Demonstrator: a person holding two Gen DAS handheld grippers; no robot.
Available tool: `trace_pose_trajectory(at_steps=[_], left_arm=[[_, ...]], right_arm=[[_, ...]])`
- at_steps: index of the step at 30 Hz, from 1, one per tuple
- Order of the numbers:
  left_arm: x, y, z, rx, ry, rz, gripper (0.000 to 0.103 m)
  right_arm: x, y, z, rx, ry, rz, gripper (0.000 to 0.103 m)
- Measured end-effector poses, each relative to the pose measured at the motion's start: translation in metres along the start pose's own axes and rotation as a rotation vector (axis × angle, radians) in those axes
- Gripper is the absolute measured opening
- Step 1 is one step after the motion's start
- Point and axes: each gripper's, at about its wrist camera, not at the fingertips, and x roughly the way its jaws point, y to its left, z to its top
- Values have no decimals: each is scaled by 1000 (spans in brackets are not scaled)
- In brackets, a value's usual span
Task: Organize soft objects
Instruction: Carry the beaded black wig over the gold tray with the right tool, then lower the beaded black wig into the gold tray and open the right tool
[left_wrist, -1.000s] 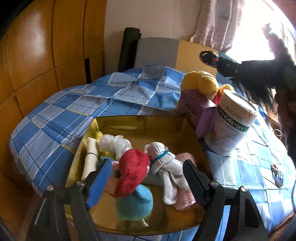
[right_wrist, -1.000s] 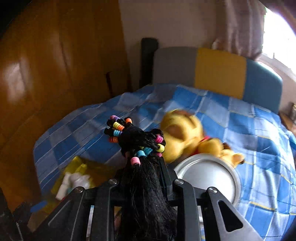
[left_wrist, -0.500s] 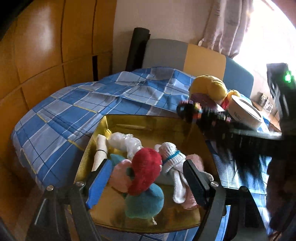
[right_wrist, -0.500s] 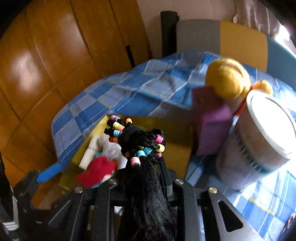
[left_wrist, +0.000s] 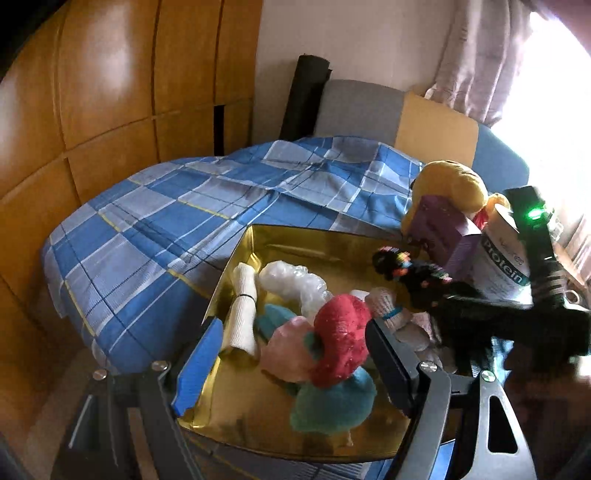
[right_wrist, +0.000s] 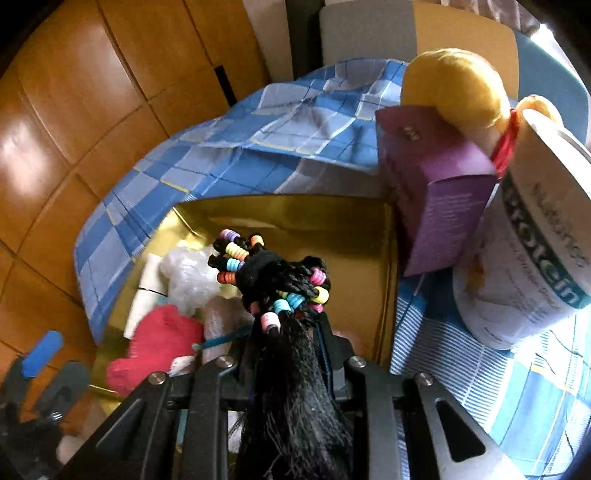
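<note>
Looking along our right gripper (right_wrist: 286, 332), we see its fingers pinching a black hairpiece (right_wrist: 291, 384) strung with coloured beads; the jaws have just been easing apart a little, yet the black strands sit between them and the grip holds. The beaded end hangs above the gold tray (right_wrist: 354, 236), over its right half, just beside the white sock bundle (left_wrist: 388, 310); whether it touches the tray floor we cannot tell.

Our left gripper (left_wrist: 291, 363) hovers at the tray's near edge with its fingers spread wide and nothing between them; one finger (left_wrist: 197, 365) wears a blue pad.

The tray rests on the blue checked bedspread (left_wrist: 177, 221) and holds a rolled white cloth (left_wrist: 243, 306), a crumpled clear plastic wad (left_wrist: 295, 280), a red soft piece (left_wrist: 341, 339), a pink one (left_wrist: 286, 350) and a teal one (left_wrist: 332, 402), all crowded toward the near side.

Beside the tray's far right corner stand a purple box (right_wrist: 439, 206) and a white protein tub (right_wrist: 532, 258); a yellow plush toy (right_wrist: 454, 85) lies behind them, touching the box.
</note>
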Motion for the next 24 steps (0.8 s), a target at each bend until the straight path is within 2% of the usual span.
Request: trace_pose_trajectory(at_steps=[6, 20, 22, 24], left_arm=[[3, -5, -1, 2, 18, -13, 83], [4, -7, -5, -1, 32, -20, 86], [5, -6, -5, -6, 36, -21, 86], [5, -7, -6, -1, 34, -13, 86]], right_arm=[[10, -10, -11, 30, 43, -18, 31], [-3, -16, -30, 40, 23, 2, 31], [-2, -11, -32, 8, 18, -19, 23], [0, -4, -33, -29, 19, -42, 21]])
